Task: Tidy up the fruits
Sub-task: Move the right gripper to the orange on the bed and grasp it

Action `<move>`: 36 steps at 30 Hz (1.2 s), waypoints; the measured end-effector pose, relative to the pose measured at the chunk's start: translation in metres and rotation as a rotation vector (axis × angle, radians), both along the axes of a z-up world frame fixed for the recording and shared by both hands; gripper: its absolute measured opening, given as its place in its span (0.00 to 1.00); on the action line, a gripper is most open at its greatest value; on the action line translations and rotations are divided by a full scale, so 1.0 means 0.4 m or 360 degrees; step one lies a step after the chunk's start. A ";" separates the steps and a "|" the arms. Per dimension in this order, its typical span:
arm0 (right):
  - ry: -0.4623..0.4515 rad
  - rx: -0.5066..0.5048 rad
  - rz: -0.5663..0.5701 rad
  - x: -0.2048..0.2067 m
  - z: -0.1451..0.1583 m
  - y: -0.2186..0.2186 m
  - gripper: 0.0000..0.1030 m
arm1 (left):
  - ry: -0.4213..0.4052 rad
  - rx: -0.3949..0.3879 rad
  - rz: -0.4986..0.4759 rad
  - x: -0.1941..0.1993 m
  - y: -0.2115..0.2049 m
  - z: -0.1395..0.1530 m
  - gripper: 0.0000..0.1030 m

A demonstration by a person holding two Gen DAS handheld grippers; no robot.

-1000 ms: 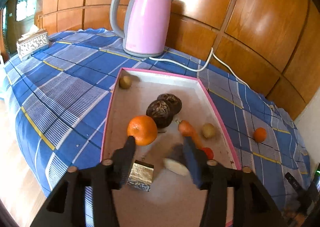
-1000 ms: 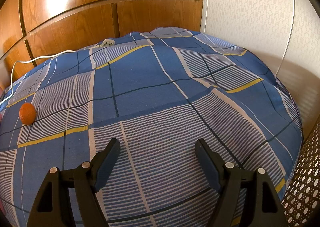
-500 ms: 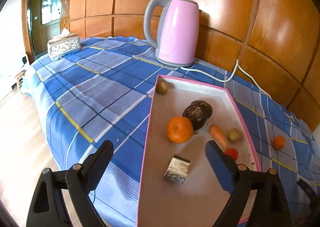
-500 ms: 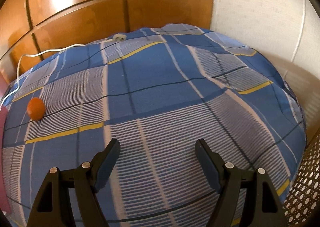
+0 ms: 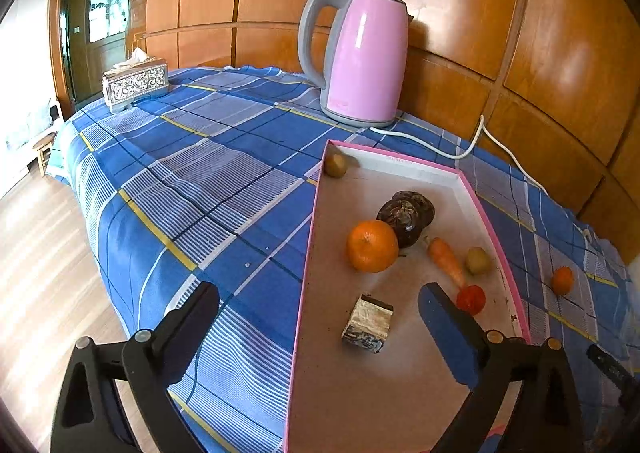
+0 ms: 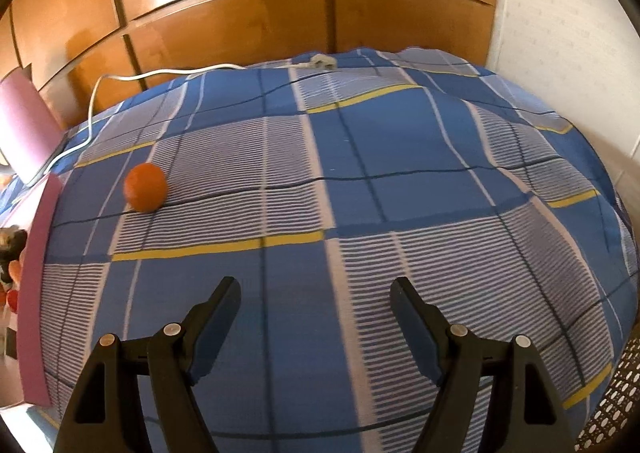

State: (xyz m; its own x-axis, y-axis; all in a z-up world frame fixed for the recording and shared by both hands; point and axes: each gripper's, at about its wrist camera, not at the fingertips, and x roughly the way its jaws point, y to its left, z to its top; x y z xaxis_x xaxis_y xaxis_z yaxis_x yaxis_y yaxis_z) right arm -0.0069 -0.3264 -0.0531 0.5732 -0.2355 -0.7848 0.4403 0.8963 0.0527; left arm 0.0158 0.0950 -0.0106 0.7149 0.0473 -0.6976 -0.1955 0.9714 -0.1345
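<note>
1. Left hand-held gripper (image 5: 320,317) is opening wide, gripping nothing; ahead, the tray (image 5: 404,167) already carries most fruit.
2. Right hand-held gripper (image 6: 316,305) hangs open, empty; one small orange (image 6: 145,186) remains ahead-left on the desk (image 6: 400,157).

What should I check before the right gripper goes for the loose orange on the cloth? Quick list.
1. Right gripper empty: ok.
2. Small orange in view, nothing touching it: ok.
3. Path across the blue cloth clear: ok.
4. Left gripper let go, jaws opening, block lying free in the pink tray: ok.
5. Free floor in the tray for the orange: ok.
6. Orange within reach: cannot tell.
</note>
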 end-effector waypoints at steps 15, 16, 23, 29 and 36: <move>-0.0018 0.0157 0.0226 0.090 0.019 0.062 0.68 | -0.0004 0.0006 -0.0020 -0.003 -0.012 -0.004 0.99; -0.0019 0.0165 0.0233 0.099 0.021 0.066 0.68 | -0.0004 0.0008 -0.0023 -0.003 -0.014 -0.003 0.99; -0.0030 0.0209 0.0292 0.161 0.034 0.090 0.68 | -0.0011 0.0011 -0.0026 -0.003 -0.013 -0.002 0.99; -0.0009 0.0191 0.0335 0.219 0.034 0.114 0.68 | 0.0005 0.0007 -0.0016 -0.002 -0.009 -0.007 0.99; 0.0034 0.0140 0.0378 0.282 0.028 0.138 0.68 | 0.0034 0.0017 -0.0019 -0.005 -0.010 -0.016 1.00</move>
